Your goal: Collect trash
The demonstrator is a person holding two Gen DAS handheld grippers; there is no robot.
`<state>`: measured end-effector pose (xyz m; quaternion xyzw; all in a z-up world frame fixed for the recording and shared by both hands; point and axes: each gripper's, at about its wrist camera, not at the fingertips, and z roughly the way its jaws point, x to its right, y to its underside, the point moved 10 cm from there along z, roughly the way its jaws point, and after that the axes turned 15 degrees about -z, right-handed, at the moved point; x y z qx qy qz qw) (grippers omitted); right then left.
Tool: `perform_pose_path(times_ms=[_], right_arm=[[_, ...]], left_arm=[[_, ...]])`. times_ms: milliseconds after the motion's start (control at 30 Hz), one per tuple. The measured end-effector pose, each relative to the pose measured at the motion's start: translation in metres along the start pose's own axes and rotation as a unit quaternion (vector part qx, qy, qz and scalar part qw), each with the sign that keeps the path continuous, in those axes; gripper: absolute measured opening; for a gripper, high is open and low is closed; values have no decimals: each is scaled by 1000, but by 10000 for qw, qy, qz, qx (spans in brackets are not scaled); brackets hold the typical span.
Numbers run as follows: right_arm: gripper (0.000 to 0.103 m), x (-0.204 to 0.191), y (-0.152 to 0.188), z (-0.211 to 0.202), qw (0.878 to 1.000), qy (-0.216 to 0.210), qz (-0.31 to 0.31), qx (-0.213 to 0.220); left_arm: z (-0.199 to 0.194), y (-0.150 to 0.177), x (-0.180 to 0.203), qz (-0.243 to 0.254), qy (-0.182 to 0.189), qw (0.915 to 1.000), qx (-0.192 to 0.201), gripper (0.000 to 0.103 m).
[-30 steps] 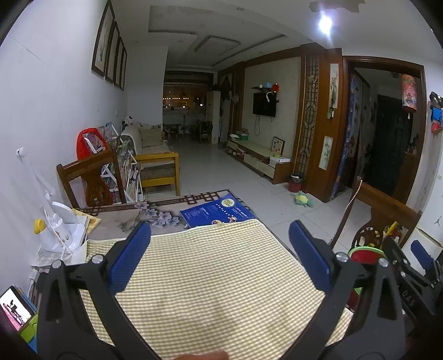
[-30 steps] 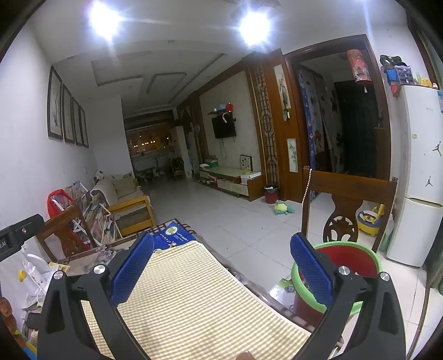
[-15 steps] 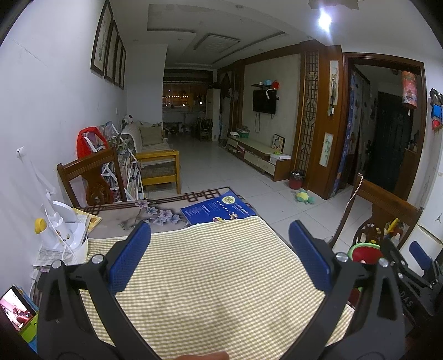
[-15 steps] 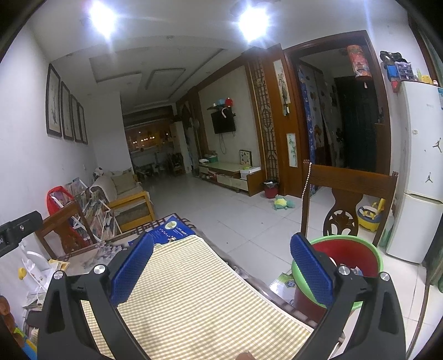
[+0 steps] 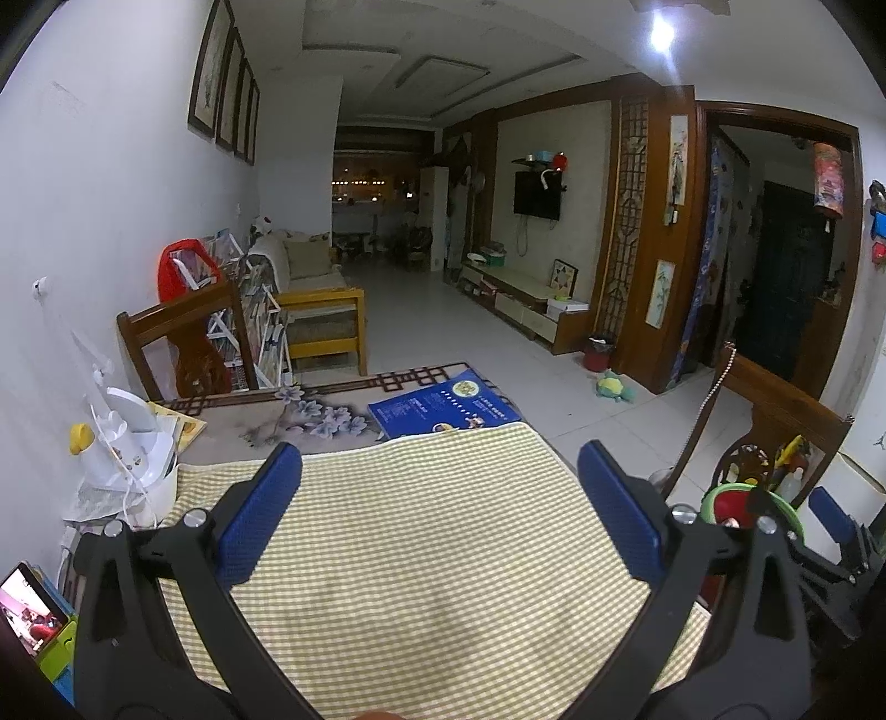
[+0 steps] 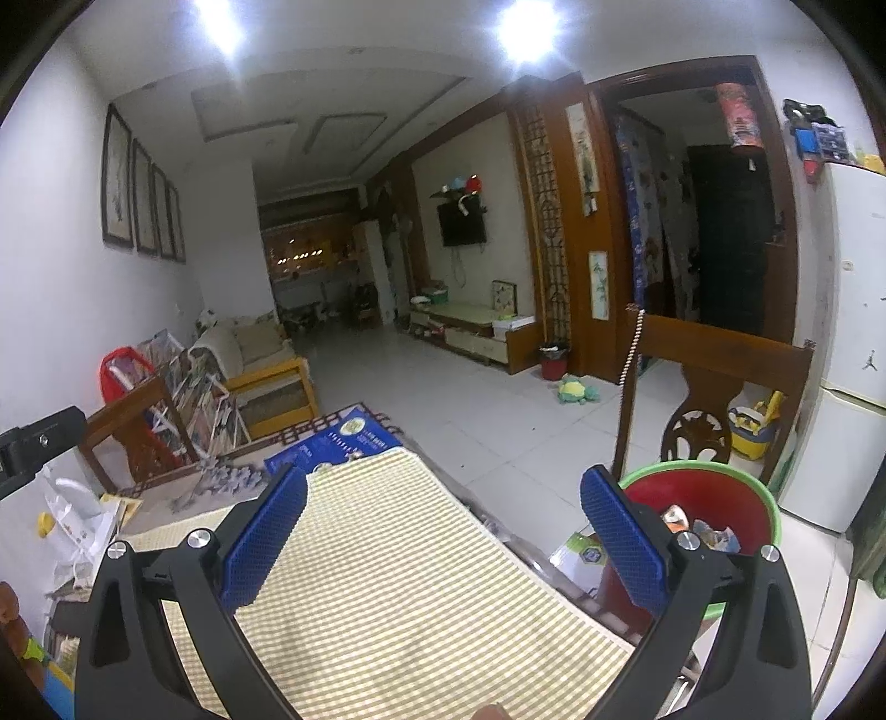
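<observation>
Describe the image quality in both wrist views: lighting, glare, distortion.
Left wrist view: strong fisheye bending of walls and the doorway, black vignette corners, one ceiling light flaring mildly, the checked cloth evenly lit and sharp. Right wrist view: same curvature, two ceiling lights blown out white, far room dim, the red bin clear.
</observation>
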<state>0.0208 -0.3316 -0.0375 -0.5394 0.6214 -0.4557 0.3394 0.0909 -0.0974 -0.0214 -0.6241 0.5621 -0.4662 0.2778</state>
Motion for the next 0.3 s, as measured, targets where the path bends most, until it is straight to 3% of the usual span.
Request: perform_pose_path(times_ms=[200,300], right_arm=[[96,-39,20,38,9965,-558,-440,-447],[96,-71,53,83,9859,-970,-952,-978]], left_arm=[[22,12,-27,-203,-216,9990,-331,98],[35,24,-53,-308,-516,9970,-481,98]])
